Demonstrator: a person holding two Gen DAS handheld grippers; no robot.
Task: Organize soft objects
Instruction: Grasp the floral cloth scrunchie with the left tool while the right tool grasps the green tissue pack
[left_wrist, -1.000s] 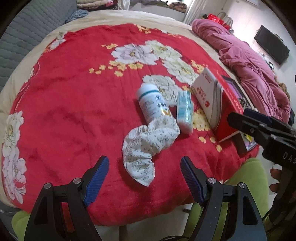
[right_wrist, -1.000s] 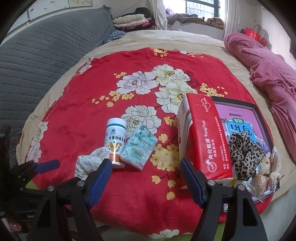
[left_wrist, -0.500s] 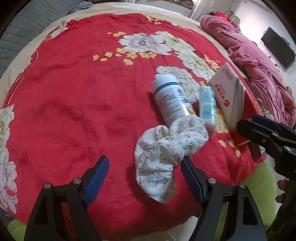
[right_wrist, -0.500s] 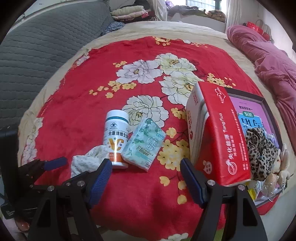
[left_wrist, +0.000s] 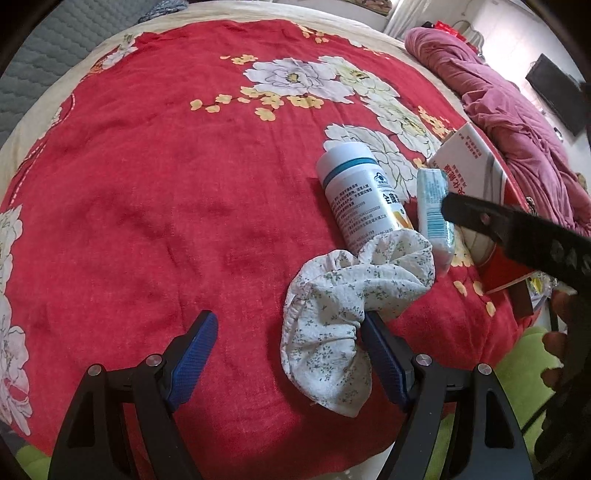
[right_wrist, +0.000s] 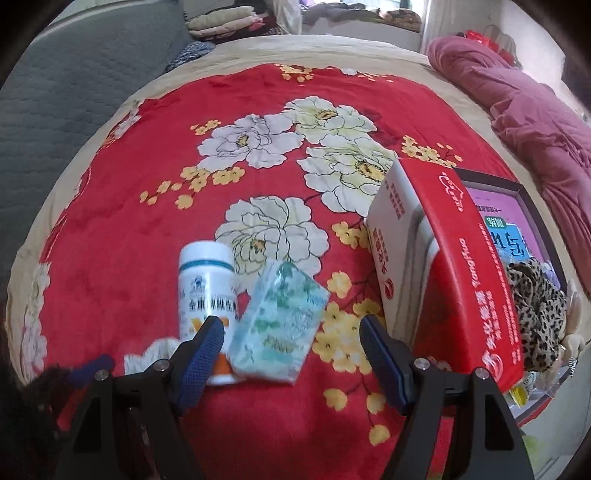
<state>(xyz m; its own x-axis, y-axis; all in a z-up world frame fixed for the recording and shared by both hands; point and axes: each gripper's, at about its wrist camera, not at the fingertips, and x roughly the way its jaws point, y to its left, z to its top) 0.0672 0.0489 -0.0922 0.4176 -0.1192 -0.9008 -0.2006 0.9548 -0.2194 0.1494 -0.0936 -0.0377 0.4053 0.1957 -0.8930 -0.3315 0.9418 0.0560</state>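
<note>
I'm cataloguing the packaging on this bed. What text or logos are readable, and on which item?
"YongHuo": side of the red box; its Chinese lettering is too distorted to read.
White bottle: Chinese label, blurred; fine print unreadable.
Tissue pack: lettering blurred.
Purple-fronted box: large upside-down characters, unreadable.
</note>
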